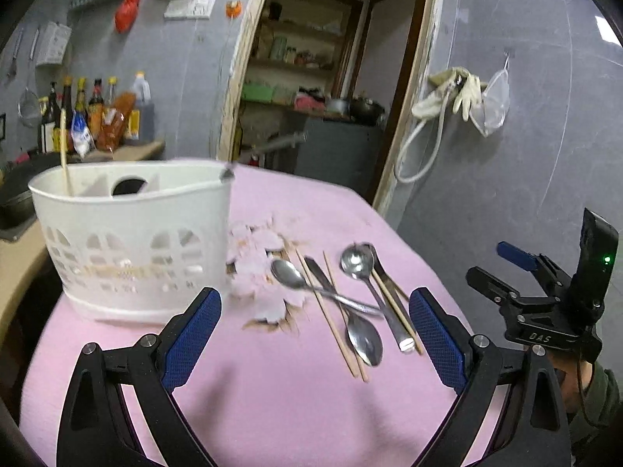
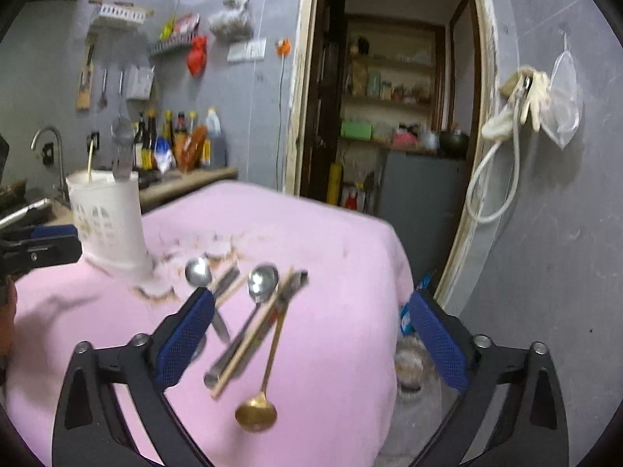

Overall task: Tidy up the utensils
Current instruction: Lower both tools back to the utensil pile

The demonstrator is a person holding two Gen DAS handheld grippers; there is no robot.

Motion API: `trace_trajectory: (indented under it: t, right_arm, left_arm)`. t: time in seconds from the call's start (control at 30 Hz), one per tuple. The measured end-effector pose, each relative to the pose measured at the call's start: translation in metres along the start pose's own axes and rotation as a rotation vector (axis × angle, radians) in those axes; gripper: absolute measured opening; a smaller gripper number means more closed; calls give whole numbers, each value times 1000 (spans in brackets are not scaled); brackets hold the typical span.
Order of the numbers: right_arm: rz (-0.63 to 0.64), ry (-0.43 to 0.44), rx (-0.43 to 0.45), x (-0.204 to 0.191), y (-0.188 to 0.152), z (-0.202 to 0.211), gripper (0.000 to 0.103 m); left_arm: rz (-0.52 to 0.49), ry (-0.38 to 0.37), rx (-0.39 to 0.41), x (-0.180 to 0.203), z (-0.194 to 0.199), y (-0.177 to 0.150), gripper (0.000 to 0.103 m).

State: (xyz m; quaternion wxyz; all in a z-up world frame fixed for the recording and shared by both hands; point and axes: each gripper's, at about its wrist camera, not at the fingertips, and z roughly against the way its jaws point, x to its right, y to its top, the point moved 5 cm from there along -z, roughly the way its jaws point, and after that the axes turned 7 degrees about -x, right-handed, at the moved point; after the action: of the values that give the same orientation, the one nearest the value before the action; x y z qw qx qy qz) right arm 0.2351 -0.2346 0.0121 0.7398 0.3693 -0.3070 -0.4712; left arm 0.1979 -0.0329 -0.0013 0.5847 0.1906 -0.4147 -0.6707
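Note:
A white perforated utensil basket (image 1: 132, 241) stands on the pink tablecloth (image 1: 272, 408) at the left, with one chopstick (image 1: 65, 155) upright in it and a blurred metal utensil (image 1: 268, 148) at its right rim. Several spoons (image 1: 288, 272), chopsticks (image 1: 331, 319) and a knife lie in a pile to its right. My left gripper (image 1: 315, 342) is open and empty just before the pile. My right gripper (image 2: 311, 346) is open and empty above the pile; a gold spoon (image 2: 257, 412) lies nearest. The basket (image 2: 109, 222) shows far left in the right wrist view.
The cloth is torn with a ragged hole (image 1: 264, 272) beside the basket. The table's right edge (image 2: 397, 311) drops off near an open doorway (image 2: 389, 97). A counter with bottles (image 1: 97, 113) and a sink tap (image 2: 50, 148) lie behind at the left.

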Motion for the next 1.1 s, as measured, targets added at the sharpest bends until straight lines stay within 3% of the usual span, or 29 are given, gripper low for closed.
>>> trace_trajectory:
  t: [0.1,0.2,0.33,0.5,0.63,0.87,1.03,1.1]
  right_arm:
    - [12,15,-82,0,-11,-12,82]
    - [26,34,-135,-4,-20,-20,64]
    - [55,56,-201,-10,-30,-31,45]
    - [68,102,-272,-16,-37,-44,34]
    - [94,102,-322,-18,-39,-57,23]
    - [95,122,-370,-18,-35,-70,21]
    - [83,147,-380,-17,-35,-71,7]
    - [85,150,-380,-16,-36,-70,5]
  left_arm:
    - [1,-11,-57,2,-13,-5,85]
    - [-5,-19,-133,3,-29,-10,66]
    - [-13,-29,-224,7,-50,-16,51]
    - [-20,-10,-356,8,-76,-21,35]
    - [5,-4,-439,4,-97,-20,29]
    - [29,9,-501,0,-121,-14,23]
    - [27,33,-511,-2,-125,-14,4]
    - [31,32,-514,-4,-122,-15,4]
